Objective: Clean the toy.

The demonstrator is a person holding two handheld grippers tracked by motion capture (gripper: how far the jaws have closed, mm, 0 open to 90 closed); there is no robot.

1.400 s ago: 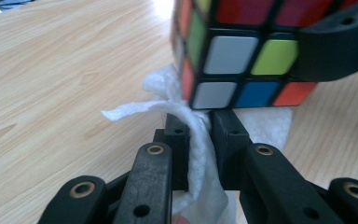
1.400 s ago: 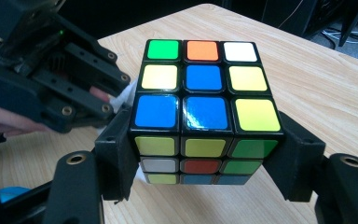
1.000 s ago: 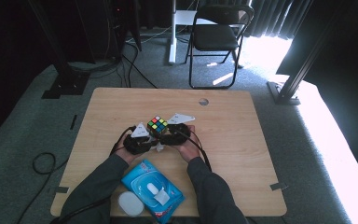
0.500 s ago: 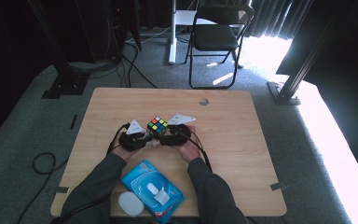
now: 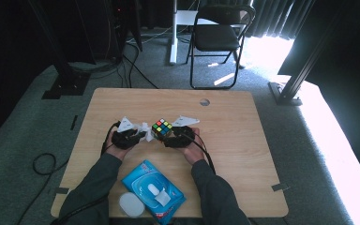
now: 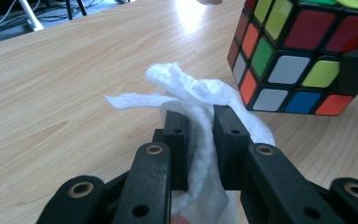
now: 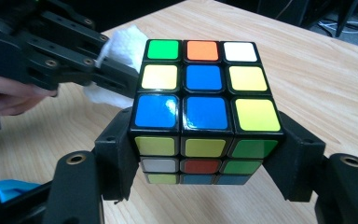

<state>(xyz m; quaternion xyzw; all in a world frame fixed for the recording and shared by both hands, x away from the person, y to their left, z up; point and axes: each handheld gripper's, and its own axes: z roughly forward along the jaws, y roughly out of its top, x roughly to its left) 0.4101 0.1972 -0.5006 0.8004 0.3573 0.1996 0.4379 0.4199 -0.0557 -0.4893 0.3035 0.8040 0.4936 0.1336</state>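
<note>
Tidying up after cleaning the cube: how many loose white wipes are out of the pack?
1: a white wipe pinched in the left gripper beside the cube. More may sit hidden inside the blue pack.

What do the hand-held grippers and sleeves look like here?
Both hand-held grippers, left and right, are matte black with blocky two-jaw fingers, round metal-ringed pivot holes, and a pale grey three-cornered plate on top. A black cable trails from each. The person wears dark grey long sleeves.
</note>
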